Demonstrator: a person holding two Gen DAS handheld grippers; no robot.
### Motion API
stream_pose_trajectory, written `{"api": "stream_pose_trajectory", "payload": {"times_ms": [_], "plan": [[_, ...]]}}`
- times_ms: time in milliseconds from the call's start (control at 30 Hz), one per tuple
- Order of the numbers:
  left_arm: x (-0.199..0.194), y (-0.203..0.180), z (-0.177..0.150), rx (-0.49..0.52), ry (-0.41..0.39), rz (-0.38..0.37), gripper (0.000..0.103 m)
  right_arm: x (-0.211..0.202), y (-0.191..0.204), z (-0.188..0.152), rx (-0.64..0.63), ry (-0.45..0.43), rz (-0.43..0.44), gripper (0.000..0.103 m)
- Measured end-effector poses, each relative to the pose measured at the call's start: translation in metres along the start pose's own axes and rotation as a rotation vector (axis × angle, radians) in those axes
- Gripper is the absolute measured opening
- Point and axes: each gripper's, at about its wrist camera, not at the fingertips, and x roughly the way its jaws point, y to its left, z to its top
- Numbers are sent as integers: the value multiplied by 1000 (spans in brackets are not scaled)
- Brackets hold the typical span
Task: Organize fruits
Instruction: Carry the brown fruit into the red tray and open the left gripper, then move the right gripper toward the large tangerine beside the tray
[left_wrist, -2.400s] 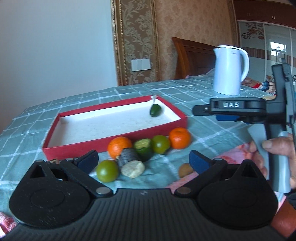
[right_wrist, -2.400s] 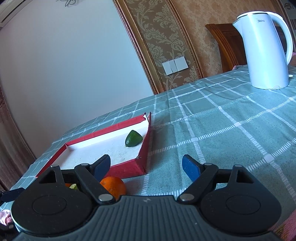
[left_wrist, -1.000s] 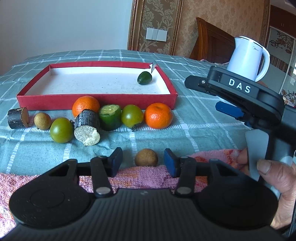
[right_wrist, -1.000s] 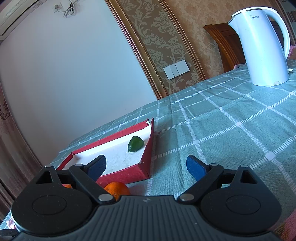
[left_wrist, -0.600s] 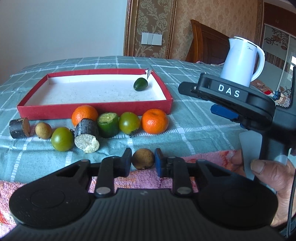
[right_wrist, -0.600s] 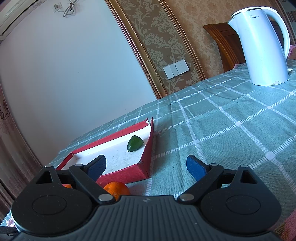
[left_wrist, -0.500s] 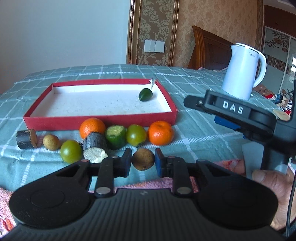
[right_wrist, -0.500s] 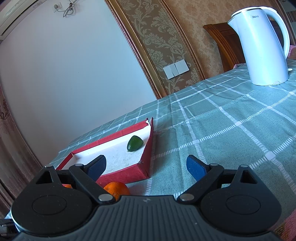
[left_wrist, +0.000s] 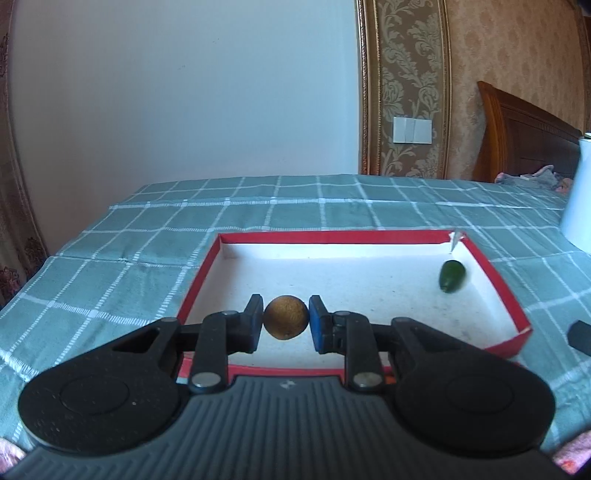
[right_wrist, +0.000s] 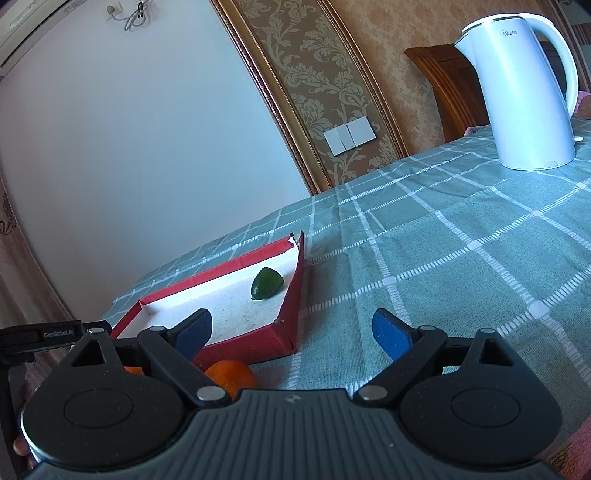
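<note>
Since the earlier frame the left gripper (left_wrist: 286, 319) has lifted the small brown fruit (left_wrist: 285, 317) off the pink cloth and carried it over the red tray (left_wrist: 498, 284); its jaws pinch the fruit from both sides above the tray's near white floor. Farther right inside the tray lies a green fruit (left_wrist: 451, 276), close to the right wall. The right gripper (right_wrist: 291, 334) hangs with jaws spread wide and empty above the checked surface (right_wrist: 443, 258), an orange (right_wrist: 232, 376) just below it by the tray's near corner. Far right stands a white kettle (right_wrist: 524, 92).
</note>
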Motion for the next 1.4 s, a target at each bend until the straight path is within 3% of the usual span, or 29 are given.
{"api": "stream_pose_trajectory", "payload": {"times_ms": [133, 667, 867, 967, 1033, 1100, 1267, 1400], "plan": [[20, 13, 1, -20, 17, 33, 24, 0, 0, -1, -1, 3, -6, 94], [51, 30, 0, -67, 51, 38, 25, 3, 2, 1, 4, 19, -28, 94], [43, 33, -1, -74, 37, 48, 54, 3, 2, 1, 5, 24, -31, 94], [28, 34, -2, -72, 15, 49, 76, 3, 2, 1, 5, 24, -29, 94], [13, 36, -5, -74, -6, 56, 96, 3, 2, 1, 6, 21, -27, 94], [-4, 39, -12, -70, -30, 54, 103, 3, 2, 1, 8, 22, -21, 94], [-37, 45, -38, -69, -65, 58, 103, 6, 4, 1, -10, 45, -18, 94], [-53, 50, -58, -73, -118, 51, 103, 11, 19, 1, -100, 92, -63, 94]]}}
